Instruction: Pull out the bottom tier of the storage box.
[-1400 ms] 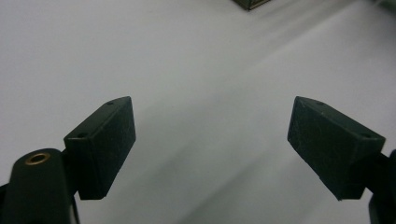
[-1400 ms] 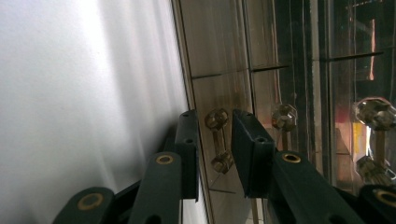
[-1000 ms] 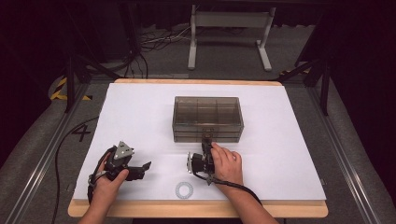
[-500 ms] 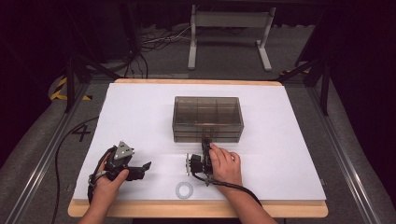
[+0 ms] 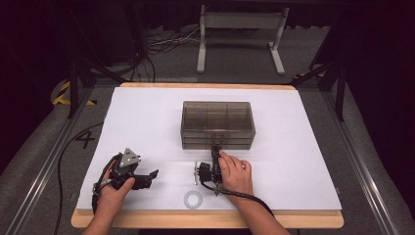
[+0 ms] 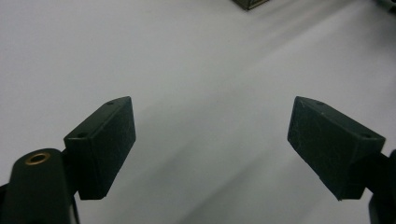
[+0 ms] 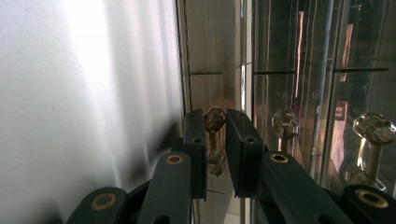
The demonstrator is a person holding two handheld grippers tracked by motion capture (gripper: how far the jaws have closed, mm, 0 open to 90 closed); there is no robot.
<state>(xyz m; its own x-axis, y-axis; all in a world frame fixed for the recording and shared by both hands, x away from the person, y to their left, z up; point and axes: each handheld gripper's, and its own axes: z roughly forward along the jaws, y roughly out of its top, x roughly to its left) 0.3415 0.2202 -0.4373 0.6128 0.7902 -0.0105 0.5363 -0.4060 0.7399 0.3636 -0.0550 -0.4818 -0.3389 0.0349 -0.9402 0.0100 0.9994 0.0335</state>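
While the left gripper point(image 5: 152, 174) rests wide open and empty on the white table point(image 5: 147, 117), the right gripper point(image 7: 215, 122) has just been closing its jaws around a clear knob point(image 7: 214, 119) on the lowest drawer of the smoky box point(image 5: 218, 117) at mid-table.

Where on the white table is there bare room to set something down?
Bare: the table left of the drawer box, and right of it to the edge. Crowded: the front, with left tool, ring and right tool at the box.
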